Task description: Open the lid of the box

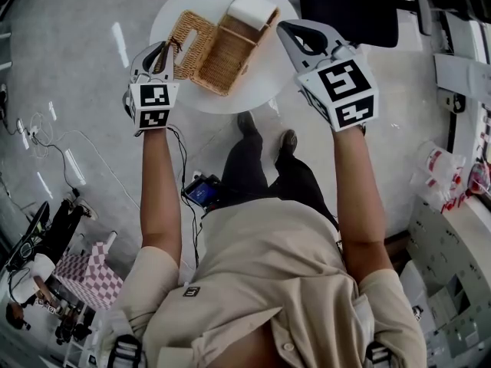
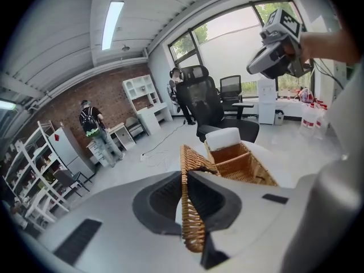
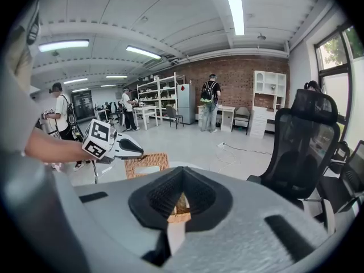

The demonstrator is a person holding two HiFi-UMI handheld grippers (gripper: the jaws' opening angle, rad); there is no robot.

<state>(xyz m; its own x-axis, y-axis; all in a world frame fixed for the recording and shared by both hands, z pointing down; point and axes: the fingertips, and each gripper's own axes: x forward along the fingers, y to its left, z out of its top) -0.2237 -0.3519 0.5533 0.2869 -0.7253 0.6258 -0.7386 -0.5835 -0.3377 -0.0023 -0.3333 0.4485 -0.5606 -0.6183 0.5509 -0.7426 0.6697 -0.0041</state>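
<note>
Spotter: Arms both reach out ahead of you, elbows nearly straight, your left forearm and right forearm running side by side toward the round white table. Your left gripper slopes forward and down, and its marker cube faces up at the head camera.

Checker: Its pads are clamped on the wicker lid. In your left gripper view you see that lid edge-on, pinched between the two dark pads and running up through the grip.

Spotter: So where is your box?

Checker: It sits on the table between your two grippers, open, with its inside bare to the head camera. The lid is swung out to the box's left and joined to it along one long side. A white pack stands in the far end of the box.

Spotter: Your right gripper hangs just beside the box's far right corner, next to that pack, and it also points forward and down.

Checker: You have its jaws pressed together with nothing caught between them. In your right gripper view only a sliver of wicker and table shows below where the pads meet. A black chair stands beyond the table
</note>
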